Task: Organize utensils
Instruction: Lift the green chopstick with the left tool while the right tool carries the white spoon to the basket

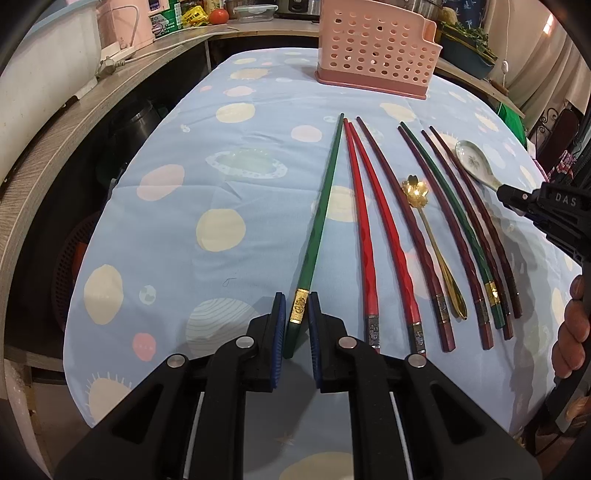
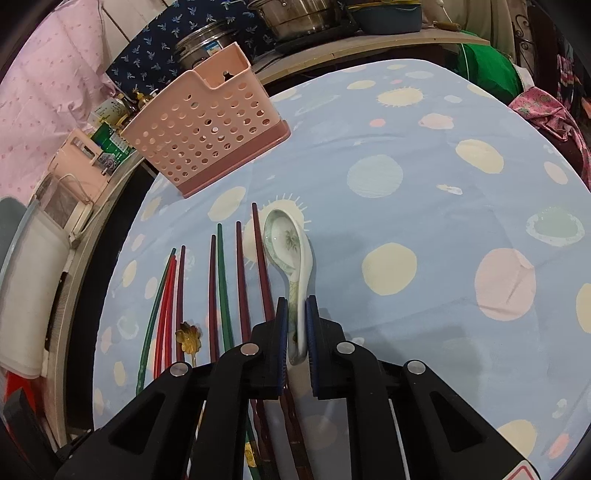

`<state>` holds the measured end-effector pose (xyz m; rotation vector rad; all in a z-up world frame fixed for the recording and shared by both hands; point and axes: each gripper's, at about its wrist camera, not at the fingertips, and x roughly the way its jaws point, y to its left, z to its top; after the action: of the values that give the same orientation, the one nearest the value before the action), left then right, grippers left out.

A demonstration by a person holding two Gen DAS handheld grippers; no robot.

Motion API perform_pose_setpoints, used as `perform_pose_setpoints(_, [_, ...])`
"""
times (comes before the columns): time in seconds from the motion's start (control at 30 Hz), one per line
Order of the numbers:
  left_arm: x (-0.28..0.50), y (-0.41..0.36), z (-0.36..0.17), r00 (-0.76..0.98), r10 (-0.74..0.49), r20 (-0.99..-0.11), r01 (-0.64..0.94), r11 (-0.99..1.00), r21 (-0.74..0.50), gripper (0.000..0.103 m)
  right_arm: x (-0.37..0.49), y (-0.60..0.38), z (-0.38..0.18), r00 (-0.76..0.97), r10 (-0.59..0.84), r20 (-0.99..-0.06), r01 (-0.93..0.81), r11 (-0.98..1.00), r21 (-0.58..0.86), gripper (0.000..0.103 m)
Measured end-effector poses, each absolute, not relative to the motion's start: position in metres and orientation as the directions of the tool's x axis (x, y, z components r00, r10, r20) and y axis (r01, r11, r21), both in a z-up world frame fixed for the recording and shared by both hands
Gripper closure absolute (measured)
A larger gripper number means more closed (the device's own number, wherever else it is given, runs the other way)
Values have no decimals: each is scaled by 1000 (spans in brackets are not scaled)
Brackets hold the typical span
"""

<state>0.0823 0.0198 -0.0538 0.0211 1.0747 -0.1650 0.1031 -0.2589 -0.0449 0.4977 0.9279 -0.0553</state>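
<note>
A row of chopsticks and two spoons lies on the blue spotted tablecloth (image 1: pixel 221 177). My left gripper (image 1: pixel 297 299) is shut on the thick, gold-banded end of the leftmost green chopstick (image 1: pixel 325 206), which still rests on the cloth. To its right lie a red pair (image 1: pixel 365 221), several dark maroon sticks (image 1: pixel 417 221), another green one and a gold flower spoon (image 1: pixel 417 188). My right gripper (image 2: pixel 296 301) is shut on the handle of the white ceramic spoon (image 2: pixel 288 243), whose bowl points away from me. The pink perforated utensil basket (image 1: pixel 376 48) (image 2: pixel 207 136) stands at the far edge.
A wooden counter (image 1: pixel 92 122) with boxes, a tomato and a cable curves around the table's left and far sides. Steel pots (image 2: pixel 295 18) sit behind the basket. A person's hand (image 1: pixel 572 332) holds the right gripper's body at the right edge. Bare cloth spreads right of the spoon.
</note>
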Motion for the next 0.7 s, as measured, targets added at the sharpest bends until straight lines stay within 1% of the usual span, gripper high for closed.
perform_pose_setpoints(0.13, [82,23,-47,474,-137,-870,142,987,-78,94,92,-262,-33,630,135,-765,256,893,369,95])
perform_pose_setpoints(0.37, [86,28,-14,541,-149,-828,136,987,-88,95,79,-276,0,684,65,-726,264,906,330,96])
perform_pose_setpoints(0.53, [97,31,18,589,-170,-790,143,984,-105,96,75,-283,19,706,46,-706,254,915,313,97])
perform_pose_setpoints(0.7, [115,31,65,667,-190,-721,154,981,-117,96,84,-286,42,738,40,-673,228,925,305,97])
